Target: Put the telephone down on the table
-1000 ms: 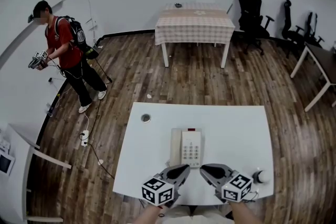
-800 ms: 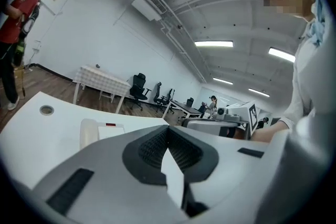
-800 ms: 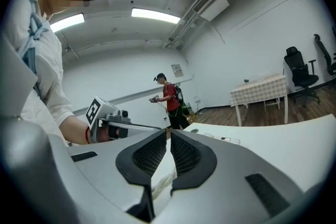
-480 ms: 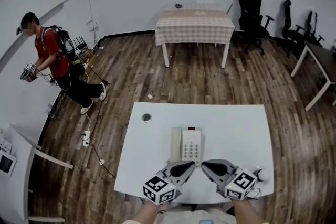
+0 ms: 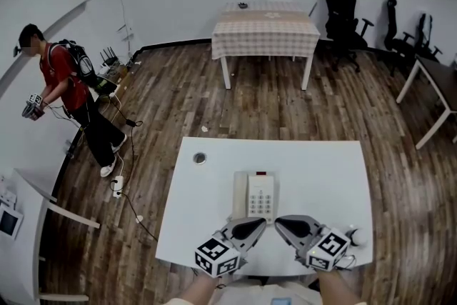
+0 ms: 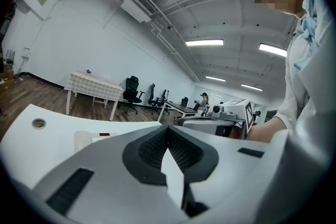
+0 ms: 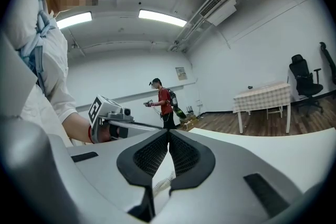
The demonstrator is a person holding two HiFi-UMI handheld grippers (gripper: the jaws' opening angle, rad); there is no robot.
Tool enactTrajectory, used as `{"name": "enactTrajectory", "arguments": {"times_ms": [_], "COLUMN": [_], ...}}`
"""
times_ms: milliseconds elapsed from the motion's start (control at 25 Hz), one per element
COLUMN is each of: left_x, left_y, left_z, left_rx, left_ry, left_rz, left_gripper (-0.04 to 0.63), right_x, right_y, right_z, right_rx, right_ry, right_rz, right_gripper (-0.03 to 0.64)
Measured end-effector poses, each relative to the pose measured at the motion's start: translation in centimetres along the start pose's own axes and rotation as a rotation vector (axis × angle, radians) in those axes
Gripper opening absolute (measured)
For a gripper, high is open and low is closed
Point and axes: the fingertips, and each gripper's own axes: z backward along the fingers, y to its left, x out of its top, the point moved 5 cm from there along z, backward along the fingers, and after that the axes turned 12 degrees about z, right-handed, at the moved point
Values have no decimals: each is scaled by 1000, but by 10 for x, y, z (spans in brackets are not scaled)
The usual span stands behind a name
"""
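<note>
A cream desk telephone (image 5: 255, 195) lies flat on the white table (image 5: 321, 175), handset on its left side and keypad facing up. My left gripper (image 5: 258, 223) hovers at the phone's near edge with its jaws shut and nothing between them. My right gripper (image 5: 280, 222) is beside it, tip to tip, also shut and empty. In the left gripper view the pads (image 6: 157, 147) meet over the phone (image 6: 92, 138). The right gripper view shows closed pads (image 7: 181, 152) and a bit of coiled cord (image 7: 163, 182) beneath them.
A round grommet (image 5: 199, 158) sits in the table's far left, a small white round object (image 5: 355, 236) near its front right corner. A person in a red shirt (image 5: 61, 82) stands by the left wall. Beyond are a checked-cloth table (image 5: 265, 28), office chairs (image 5: 343, 11) and a desk (image 5: 435, 82).
The person in the red shirt has walked further left along the wall. Both grippers have shifted only slightly, and the telephone has stayed in place.
</note>
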Motion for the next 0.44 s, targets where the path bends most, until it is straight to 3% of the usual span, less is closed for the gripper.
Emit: {"name": "enactTrajectory", "arguments": {"times_ms": [440], "left_x": [2], "left_y": [1], "left_z": [-5], "left_rx": [-2], "left_ry": [4], "left_rz": [1], "left_gripper": [0], "right_x": [-1], "right_y": [-5], "right_z": [0], "right_rx": [-1], "right_ry": [2], "right_rz": [6], "right_gripper": [35]}}
